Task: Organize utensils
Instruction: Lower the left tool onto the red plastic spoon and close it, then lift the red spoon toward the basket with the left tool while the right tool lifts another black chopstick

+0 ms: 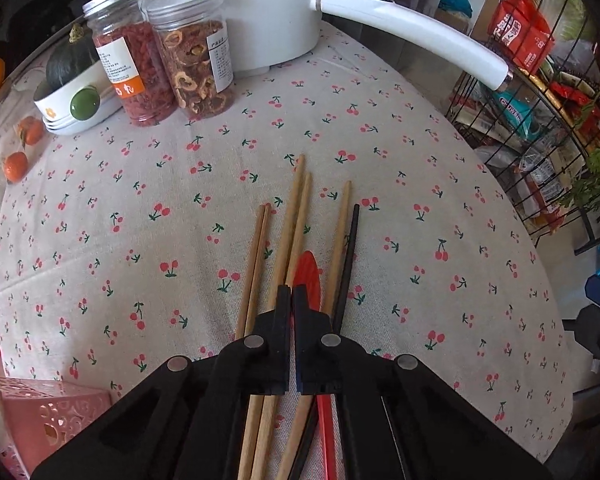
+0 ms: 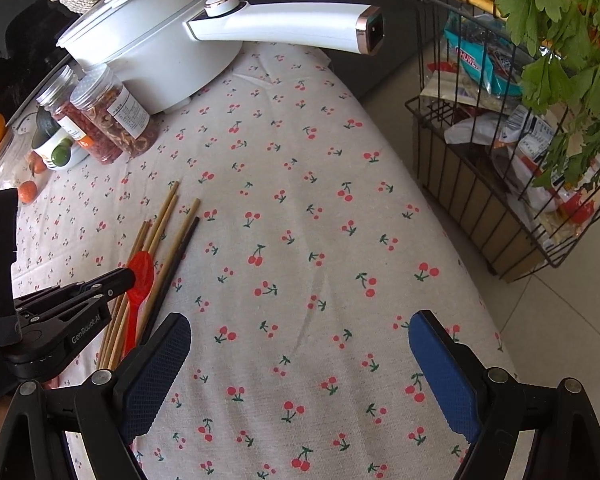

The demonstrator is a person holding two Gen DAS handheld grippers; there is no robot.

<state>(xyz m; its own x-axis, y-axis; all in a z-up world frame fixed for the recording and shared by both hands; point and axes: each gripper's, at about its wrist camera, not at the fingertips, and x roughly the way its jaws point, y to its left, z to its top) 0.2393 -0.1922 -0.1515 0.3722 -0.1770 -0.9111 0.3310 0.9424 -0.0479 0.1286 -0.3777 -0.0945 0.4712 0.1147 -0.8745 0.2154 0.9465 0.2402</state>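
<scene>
Pink basket (image 1: 48,420), left view only

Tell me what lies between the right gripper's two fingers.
Only bare cherry-print tablecloth, seen in the right wrist view. The right gripper stands open over it; the chopsticks and red spoon lie off to its left, under the left gripper.

This is a home kitchen or dining corner. A table under a cream cloth printed with red cherries (image 2: 300,208) carries a white electric cooking pot with a long handle (image 2: 148,52), two clear plastic jars of dried fruit and red berries (image 1: 156,60), a dark green squash in a white bowl (image 1: 70,80) and small oranges (image 1: 16,166). Beside the table a black wire rack (image 2: 500,184) holds snack packets and leafy greens above a pale tiled floor (image 2: 560,340).
</scene>
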